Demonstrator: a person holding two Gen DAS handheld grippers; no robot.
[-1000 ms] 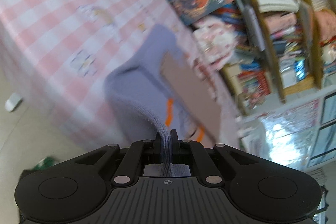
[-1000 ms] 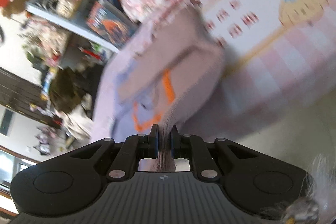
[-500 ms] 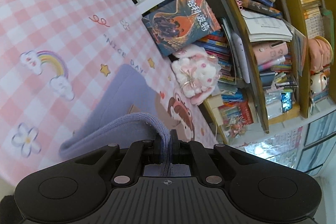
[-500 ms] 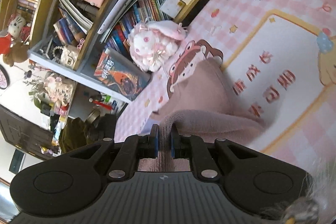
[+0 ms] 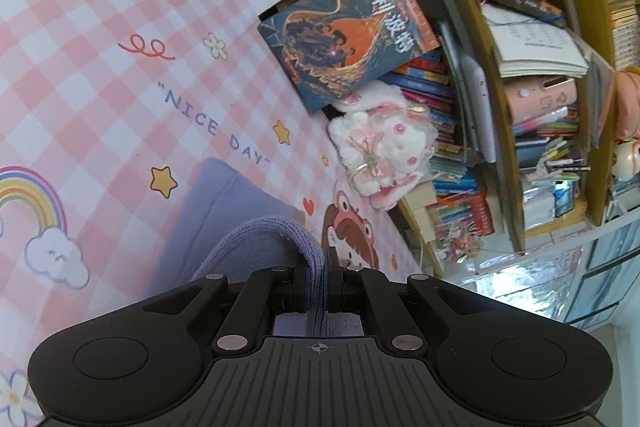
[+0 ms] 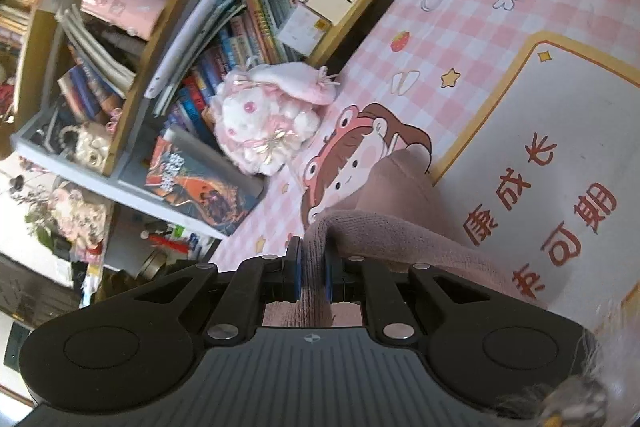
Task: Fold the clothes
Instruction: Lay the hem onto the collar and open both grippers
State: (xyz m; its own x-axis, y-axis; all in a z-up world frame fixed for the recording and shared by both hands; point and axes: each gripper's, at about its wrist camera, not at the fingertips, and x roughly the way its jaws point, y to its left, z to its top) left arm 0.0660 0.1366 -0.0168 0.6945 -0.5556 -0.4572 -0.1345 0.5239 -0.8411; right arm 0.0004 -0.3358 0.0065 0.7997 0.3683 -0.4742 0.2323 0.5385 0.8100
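A knit garment with a lavender part [image 5: 224,211] and a dusty pink part [image 6: 400,203] lies on the pink checked tablecloth [image 5: 80,59]. My left gripper [image 5: 317,267] is shut on a ribbed lavender edge and holds it just above the cloth. My right gripper [image 6: 312,259] is shut on a ribbed pink edge of the same garment. The fabric folds over from each pair of jaws down to the table. Most of the garment lies hidden under the grippers.
A bookshelf [image 5: 500,107] packed with books stands at the table's far edge. A white and pink plush toy [image 5: 380,155] and a leaning dragon-cover book [image 5: 352,27] sit against it; the plush also shows in the right wrist view [image 6: 264,119].
Both grippers carried the garment's edges from beyond the table's front edge forward over the table toward the shelf. The garment's orange-trimmed part passed out of sight. Both grips stayed shut.
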